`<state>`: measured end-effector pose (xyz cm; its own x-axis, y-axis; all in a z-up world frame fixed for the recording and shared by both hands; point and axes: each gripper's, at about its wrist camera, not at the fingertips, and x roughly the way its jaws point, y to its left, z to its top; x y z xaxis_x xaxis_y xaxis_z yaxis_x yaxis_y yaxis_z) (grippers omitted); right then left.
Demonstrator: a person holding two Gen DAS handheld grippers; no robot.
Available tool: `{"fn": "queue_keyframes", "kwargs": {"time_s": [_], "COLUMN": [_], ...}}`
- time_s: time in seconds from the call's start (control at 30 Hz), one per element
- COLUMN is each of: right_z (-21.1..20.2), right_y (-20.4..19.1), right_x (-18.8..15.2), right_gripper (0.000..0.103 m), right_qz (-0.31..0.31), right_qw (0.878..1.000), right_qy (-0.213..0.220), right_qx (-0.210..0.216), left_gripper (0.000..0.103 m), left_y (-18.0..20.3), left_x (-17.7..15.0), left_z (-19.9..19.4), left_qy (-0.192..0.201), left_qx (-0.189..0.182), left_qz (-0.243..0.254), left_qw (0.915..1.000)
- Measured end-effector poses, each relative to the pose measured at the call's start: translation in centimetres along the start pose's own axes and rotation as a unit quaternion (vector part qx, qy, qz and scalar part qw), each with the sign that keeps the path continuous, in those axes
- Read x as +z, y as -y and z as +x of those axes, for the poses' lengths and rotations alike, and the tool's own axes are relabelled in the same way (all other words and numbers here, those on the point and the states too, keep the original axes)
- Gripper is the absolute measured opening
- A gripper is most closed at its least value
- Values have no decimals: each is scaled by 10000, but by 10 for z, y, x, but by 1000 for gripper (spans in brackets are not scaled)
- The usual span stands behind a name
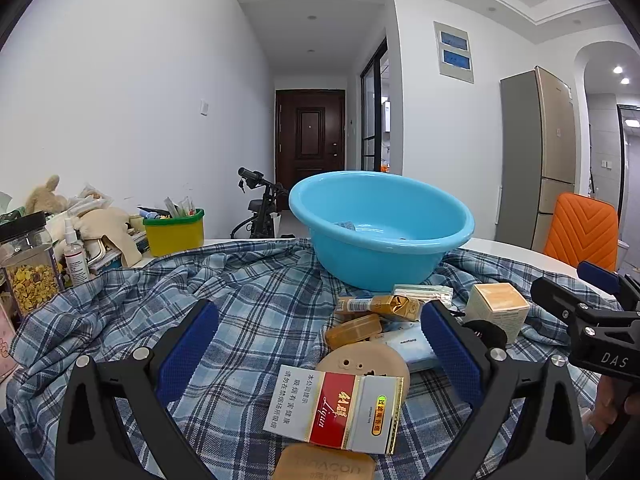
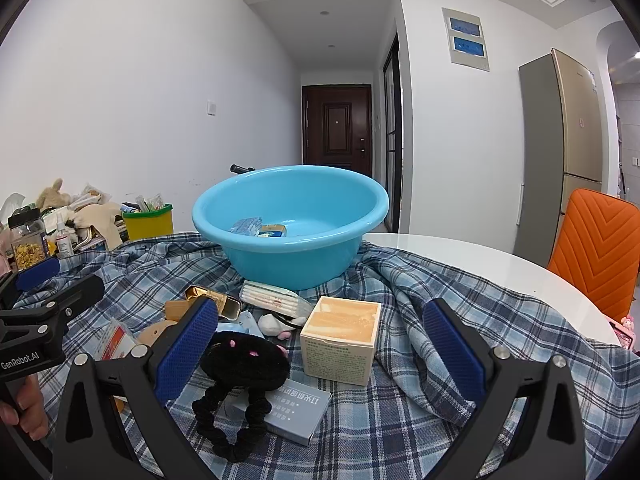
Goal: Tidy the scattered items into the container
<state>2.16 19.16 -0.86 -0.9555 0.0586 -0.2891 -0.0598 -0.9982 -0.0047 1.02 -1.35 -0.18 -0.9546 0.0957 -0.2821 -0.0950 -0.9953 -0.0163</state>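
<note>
both wrist views sit low over the plaid cloth [image 1: 248, 292], facing the shared blue basin [image 2: 292, 248].

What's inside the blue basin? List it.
In the blue basin lie a pale blue packet and a small yellow-and-blue box. The near wall hides the rest of the bottom.

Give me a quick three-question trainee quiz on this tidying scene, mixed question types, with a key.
1. True or false: the blue basin already holds items.
2. Which lies between the right gripper fingers? A) cream box B) yellow bin C) jar
3. Fill in: the left gripper hovers over a red and white ___ pack.

Key: 1 true; 2 A; 3 cigarette.
</note>
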Motion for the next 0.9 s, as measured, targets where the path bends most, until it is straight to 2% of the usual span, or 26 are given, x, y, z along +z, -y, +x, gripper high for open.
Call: {"fn": "queue_keyframes", "kwargs": {"time_s": [0.9], "right_z": [0], "right_y": [0], "right_x": [0], "right_gripper": [103], "right_qz": [0], "right_qw": [10000], "right_qy": [-4], "right_qx": [1], "left_gripper": [103], "left_y": [-1], "left_x": [0], "left_z": [0], "left_qy": [-1], "left_qx": [47], "left_qz": [-14], "left_qw": [10000]}}
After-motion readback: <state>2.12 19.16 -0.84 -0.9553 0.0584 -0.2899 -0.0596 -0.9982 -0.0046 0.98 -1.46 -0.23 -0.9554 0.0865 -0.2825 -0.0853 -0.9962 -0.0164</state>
